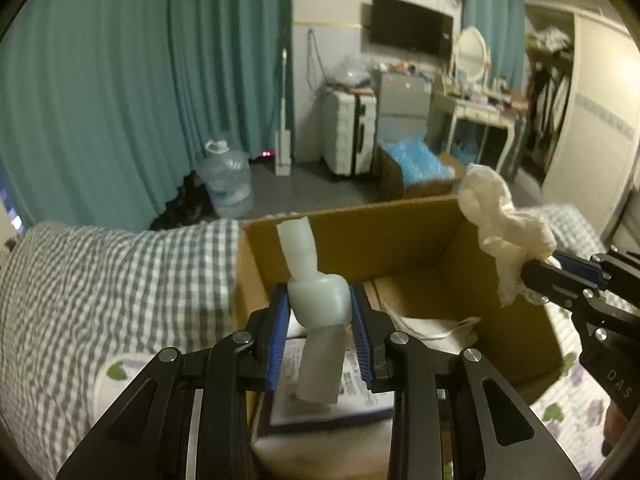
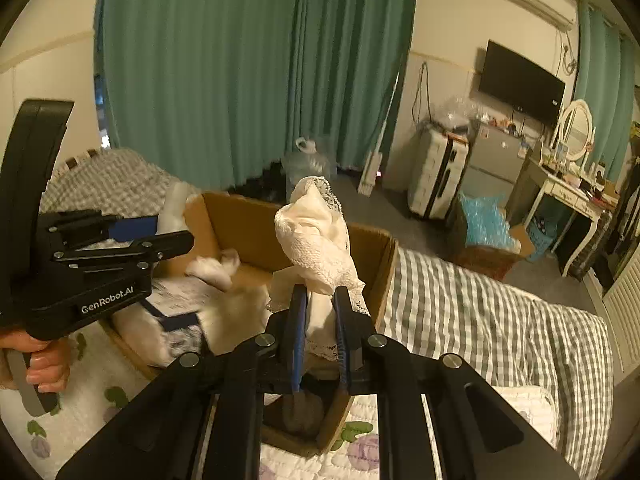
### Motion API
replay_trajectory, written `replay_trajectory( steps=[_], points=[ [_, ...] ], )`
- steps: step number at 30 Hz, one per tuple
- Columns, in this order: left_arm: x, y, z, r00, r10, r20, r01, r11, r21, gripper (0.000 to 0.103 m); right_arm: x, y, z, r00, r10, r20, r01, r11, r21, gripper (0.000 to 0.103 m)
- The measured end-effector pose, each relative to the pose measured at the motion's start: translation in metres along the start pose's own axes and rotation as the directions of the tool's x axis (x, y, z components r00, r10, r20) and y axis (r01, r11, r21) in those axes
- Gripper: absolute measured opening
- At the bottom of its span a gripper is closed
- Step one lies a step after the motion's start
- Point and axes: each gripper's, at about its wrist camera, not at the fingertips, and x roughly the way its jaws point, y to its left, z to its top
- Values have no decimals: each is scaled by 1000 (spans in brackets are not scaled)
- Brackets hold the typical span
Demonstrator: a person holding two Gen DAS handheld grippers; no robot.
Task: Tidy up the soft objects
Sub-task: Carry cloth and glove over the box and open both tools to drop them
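Observation:
My left gripper point(image 1: 319, 302) is shut on a knotted white sock point(image 1: 316, 300) and holds it above the open cardboard box point(image 1: 360, 232) on the bed. My right gripper point(image 2: 320, 300) is shut on a cream lace cloth point(image 2: 316, 240) and holds it over the box's right side point(image 2: 384, 264). In the left wrist view the cloth point(image 1: 504, 224) hangs from the right gripper point(image 1: 532, 276) at the box's right wall. In the right wrist view the left gripper point(image 2: 188, 240) reaches in from the left with white fabric point(image 2: 214, 268) just beyond it.
The box holds white fabrics point(image 1: 432, 326) and a printed packet point(image 1: 320, 396). A grey checked blanket point(image 1: 120, 280) and a floral quilt point(image 2: 80, 400) cover the bed. Beyond stand a water jug point(image 1: 228, 184), a suitcase point(image 1: 348, 132) and a box of blue bags point(image 1: 420, 164).

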Motion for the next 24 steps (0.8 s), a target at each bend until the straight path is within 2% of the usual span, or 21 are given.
replay_trajectory(
  steps=[6, 12, 15, 17, 20, 21, 24],
  points=[
    [34, -9, -6, 994, 30, -106, -29, 999, 15, 31, 30, 2, -4, 995, -22, -100, 19, 999, -30, 13],
    [35, -9, -6, 990, 63, -129, -60, 998, 23, 35, 48, 3, -17, 988, -38, -152, 31, 999, -43, 13],
    [35, -7, -6, 989, 52, -138, -53, 999, -3, 36, 47, 4, -18, 987, -31, -156, 24, 999, -44, 15],
    [35, -5, -6, 989, 51, -142, -53, 999, -11, 36, 43, 4, -18, 989, -26, -147, 19, 999, -50, 20],
    [34, -3, -4, 987, 67, -148, -70, 997, -18, 36, 35, 6, -14, 993, -11, -119, 3, 998, -60, 43],
    [30, -2, -3, 988, 59, -146, -63, 998, -28, 36, 32, 6, -13, 994, -8, -110, 1, 998, -64, 54],
    [19, -1, 2, 991, 50, -120, -55, 998, -36, 36, 17, 8, -9, 998, -18, -67, 13, 997, -72, 57]
  ],
)
